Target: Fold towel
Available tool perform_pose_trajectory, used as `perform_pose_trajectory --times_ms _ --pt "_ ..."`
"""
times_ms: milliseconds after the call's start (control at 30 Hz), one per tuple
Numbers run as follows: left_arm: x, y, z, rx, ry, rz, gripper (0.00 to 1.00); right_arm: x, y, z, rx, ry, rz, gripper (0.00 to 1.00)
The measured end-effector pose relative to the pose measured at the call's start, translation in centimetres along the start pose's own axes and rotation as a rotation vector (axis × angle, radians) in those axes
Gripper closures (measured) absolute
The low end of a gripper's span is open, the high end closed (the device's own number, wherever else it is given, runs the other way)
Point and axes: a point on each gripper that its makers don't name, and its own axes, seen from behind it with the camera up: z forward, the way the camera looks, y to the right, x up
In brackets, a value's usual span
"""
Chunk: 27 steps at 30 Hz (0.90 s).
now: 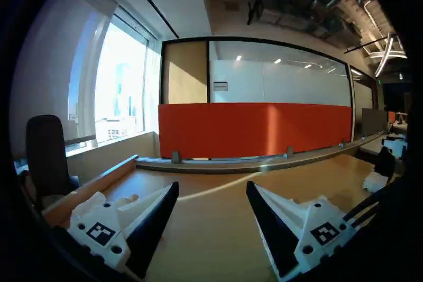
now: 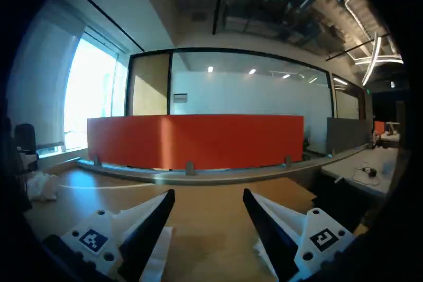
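1. Found the left gripper (image 1: 211, 184) spread wide, fingers well apart, gripping nothing. Placed it low over the bare wooden table (image 1: 222, 245) in the left gripper view.
2. Found the right gripper (image 2: 208, 192) likewise spread, pinching nothing.
3. Located the towel (image 2: 158, 247), white, lying on the table at the bottom of the right gripper view. Saw it as two pale patches, one just beside each finger and running under it, with bare wood between the patches. Could not tell whether the fingers touched the cloth.
4. Recorded an orange partition (image 1: 254, 128) standing upright along the far edge of the table, with a glass wall (image 1: 275, 78) behind it.
5. Noted a bright window (image 1: 119, 91) to the left and a dark chair (image 1: 47, 149) near it, beyond the table's edge.
6. Noted a small white crumpled item (image 2: 42, 185) at the left of the right gripper view, on the table and well apart from the right gripper. Could not identify it at that size.
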Motion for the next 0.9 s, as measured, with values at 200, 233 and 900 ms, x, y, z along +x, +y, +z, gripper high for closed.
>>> perform_pose_trajectory --times_ms 200,233,900 --pt "3.6 -0.3 -0.4 0.000 -0.012 0.013 0.06 4.0 -0.3 -0.2 0.002 0.001 -0.023 0.00" --pt "4.1 -0.2 -0.5 -0.004 -0.014 0.013 0.06 4.8 -0.4 -0.2 0.002 0.002 -0.026 0.00" --pt "6.5 3.6 0.8 -0.130 -0.093 0.007 0.06 8.4 -1.5 0.5 0.076 -0.039 -0.063 0.00"
